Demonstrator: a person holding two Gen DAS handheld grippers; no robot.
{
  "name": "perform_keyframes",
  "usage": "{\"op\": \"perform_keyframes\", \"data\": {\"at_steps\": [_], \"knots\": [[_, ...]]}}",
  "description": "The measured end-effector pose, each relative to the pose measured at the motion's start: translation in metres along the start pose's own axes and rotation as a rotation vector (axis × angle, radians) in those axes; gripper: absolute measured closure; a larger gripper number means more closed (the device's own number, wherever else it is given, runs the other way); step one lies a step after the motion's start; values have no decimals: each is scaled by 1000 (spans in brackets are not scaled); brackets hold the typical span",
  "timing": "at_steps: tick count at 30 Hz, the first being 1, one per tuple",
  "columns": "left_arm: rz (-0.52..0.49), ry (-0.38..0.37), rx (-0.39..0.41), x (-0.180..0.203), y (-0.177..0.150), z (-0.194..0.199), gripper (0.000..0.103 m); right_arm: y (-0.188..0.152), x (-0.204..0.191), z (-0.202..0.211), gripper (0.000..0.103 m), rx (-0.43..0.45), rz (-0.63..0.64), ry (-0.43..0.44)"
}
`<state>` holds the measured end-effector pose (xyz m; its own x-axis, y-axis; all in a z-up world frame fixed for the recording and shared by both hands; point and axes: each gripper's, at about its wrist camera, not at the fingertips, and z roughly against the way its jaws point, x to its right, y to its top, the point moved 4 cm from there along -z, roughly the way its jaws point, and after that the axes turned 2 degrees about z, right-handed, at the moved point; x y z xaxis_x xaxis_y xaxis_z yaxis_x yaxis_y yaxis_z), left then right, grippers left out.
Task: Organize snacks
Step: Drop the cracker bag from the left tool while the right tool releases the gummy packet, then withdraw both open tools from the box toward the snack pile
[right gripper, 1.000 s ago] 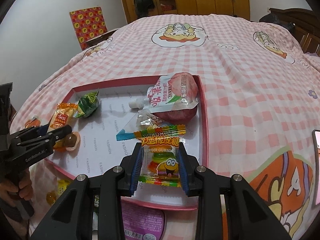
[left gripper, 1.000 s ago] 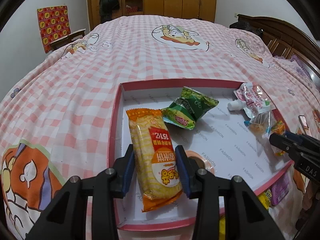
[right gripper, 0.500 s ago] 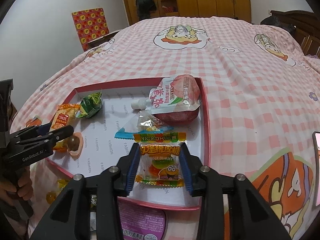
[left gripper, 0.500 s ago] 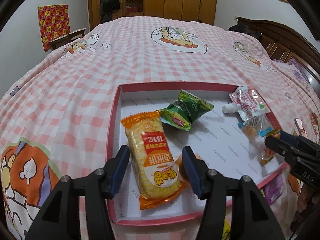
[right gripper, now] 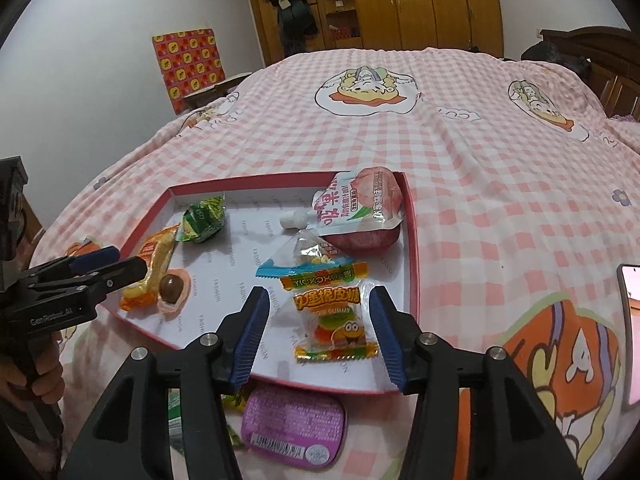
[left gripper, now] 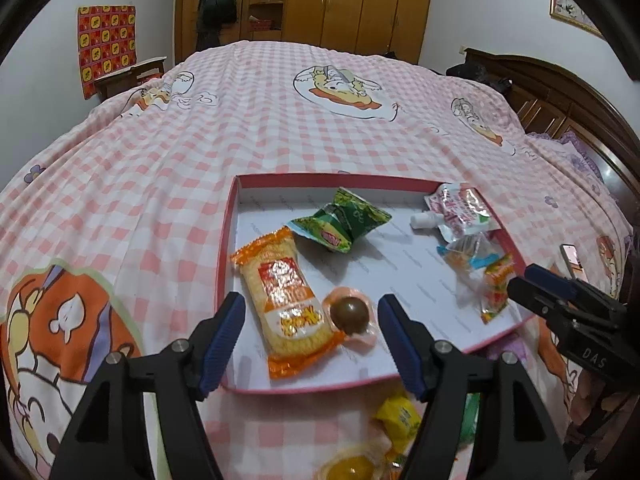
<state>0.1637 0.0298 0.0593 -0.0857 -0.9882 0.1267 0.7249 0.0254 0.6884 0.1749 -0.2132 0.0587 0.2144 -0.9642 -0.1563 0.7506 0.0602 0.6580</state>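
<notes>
Your left gripper [left gripper: 310,338] tilts down over the near edge of the pink-rimmed tray [left gripper: 228,240], its jaws just spread clear of the orange rice-cracker pack [left gripper: 282,300] and the brown jelly cup [left gripper: 351,314] lying between them. Your right gripper [right gripper: 318,330] tilts down likewise, jaws just opened off the burger gummy packet [right gripper: 334,320] lying in the tray. Only the right view shows your hand [right gripper: 28,376] on the left handle, the purple tin [right gripper: 294,424] and, farther back, the peach pouch [right gripper: 360,204].

Right hand-held gripper [right gripper: 318,334] just opening, gummy packet [right gripper: 334,320] between — untouched, tray [right gripper: 412,240]
</notes>
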Motion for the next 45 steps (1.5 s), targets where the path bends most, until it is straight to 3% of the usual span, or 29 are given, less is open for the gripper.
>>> {"op": "perform_keyframes", "data": {"at_steps": [7,21,39,45], "knots": [[-2,-1,-7,3,-10,15,31,-8,-6,16,40,13,-3,15],[-11,-14,-43,5,-44,35,31,-34,-16,36,40,-9,-12,34],[-20,-43,-139,11,-91,26,31,-64,-20,44,40,-45,-30,39],[-10,-48,-135,10,-95,24,31,-68,-20,44,40,-54,-38,39]]}}
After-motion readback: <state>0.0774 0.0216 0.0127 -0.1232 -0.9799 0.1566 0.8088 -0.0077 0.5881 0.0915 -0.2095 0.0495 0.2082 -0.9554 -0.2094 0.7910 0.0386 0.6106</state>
